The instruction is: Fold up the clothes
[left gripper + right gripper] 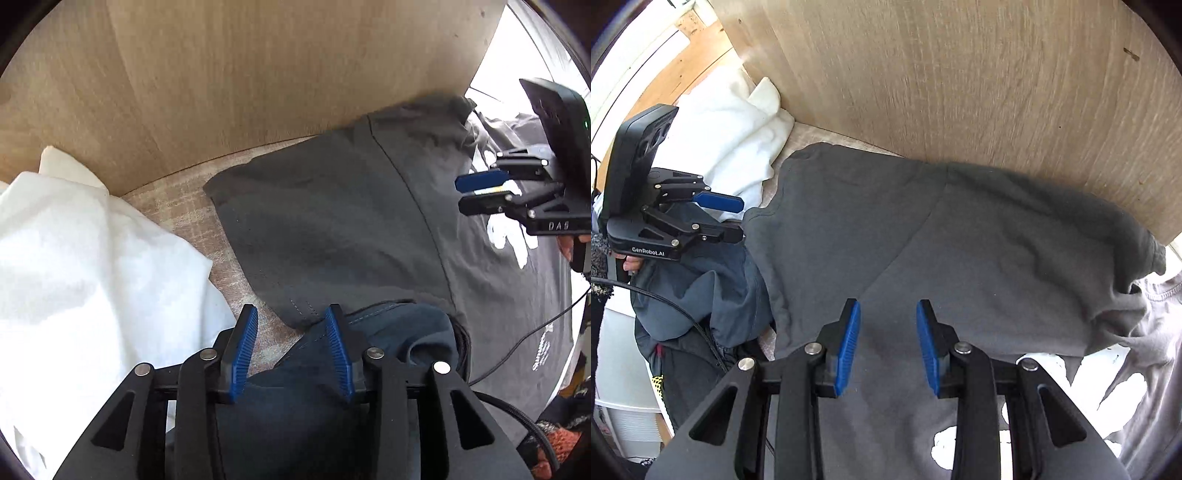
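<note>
The gray shirt lay spread on the bed, its upper edge against the wooden headboard, one sleeve folded across the body. A white pillow sat in the bed's corner beside it, and a blue garment lay bunched at the shirt's side edge. The left gripper hovered over that bunched blue cloth, jaws apart, nothing pinched between them. The right gripper hung above the shirt's middle, jaws apart and holding nothing.
</note>
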Demonstrator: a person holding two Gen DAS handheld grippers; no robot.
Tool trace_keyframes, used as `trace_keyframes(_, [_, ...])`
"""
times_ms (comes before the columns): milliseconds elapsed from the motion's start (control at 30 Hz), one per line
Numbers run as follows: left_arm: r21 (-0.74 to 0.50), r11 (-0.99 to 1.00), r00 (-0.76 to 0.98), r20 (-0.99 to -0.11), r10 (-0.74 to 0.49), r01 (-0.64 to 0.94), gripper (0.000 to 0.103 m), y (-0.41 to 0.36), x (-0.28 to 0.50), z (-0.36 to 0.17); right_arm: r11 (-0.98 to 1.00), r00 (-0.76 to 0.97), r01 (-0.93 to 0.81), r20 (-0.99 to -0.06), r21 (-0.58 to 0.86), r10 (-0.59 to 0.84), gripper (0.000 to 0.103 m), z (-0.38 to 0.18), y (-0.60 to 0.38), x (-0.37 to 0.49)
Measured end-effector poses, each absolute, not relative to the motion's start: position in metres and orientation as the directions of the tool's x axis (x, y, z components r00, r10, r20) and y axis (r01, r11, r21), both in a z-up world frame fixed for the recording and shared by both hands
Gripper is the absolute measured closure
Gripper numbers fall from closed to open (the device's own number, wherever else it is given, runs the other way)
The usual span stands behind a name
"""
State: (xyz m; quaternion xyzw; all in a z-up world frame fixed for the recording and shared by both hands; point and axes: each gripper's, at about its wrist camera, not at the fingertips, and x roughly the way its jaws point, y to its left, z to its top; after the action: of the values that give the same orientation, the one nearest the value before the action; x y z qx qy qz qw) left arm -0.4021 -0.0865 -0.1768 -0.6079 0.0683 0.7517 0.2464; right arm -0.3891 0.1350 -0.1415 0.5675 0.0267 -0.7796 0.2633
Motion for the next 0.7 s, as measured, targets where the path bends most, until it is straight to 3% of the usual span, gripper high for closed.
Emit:
trace_keyframes(200, [-0.331, -0.875, -0.041, -0.929, 0.368, -0.354, 0.063, -0.094, -0.418, -0.198, -0.855, -0.206, 0.439, -0.895, 0.276, -0.395, 0.072, -0.143, 0.135, -0.389])
trace_keyframes(233, [-0.343, -0.874, -0.039, -0.925, 0.379, -0.345, 0.075, -0.097, -0.418, -0.198, -0.854, -0.203, 0.439, -0.896, 0.278, -0.396, 0.072, -0.144, 0.135, -0.388])
trace_keyframes(267, [-0.352, -0.873, -0.04, -0.921, 0.386, -0.338, 0.095, -0.1, -0.418, -0.196, -0.859, -0.209, 0.44, -0.9, 0.262, -0.382, 0.072, -0.145, 0.135, -0.388])
trace_keyframes(533, [-0.367, -0.842, -0.095, -0.895, 0.435, -0.395, 0.098, -0.082, -0.414, -0.161, -0.903, -0.254, 0.367, -0.91, 0.223, -0.328, 0.072, -0.155, 0.159, -0.401])
trace_keyframes(700, [-0.383, -0.732, -0.104, -0.846, 0.523, -0.563, 0.099, -0.015, -0.397, -0.107, -0.927, -0.322, 0.249, -0.878, 0.282, -0.354, 0.072, -0.14, 0.207, -0.403])
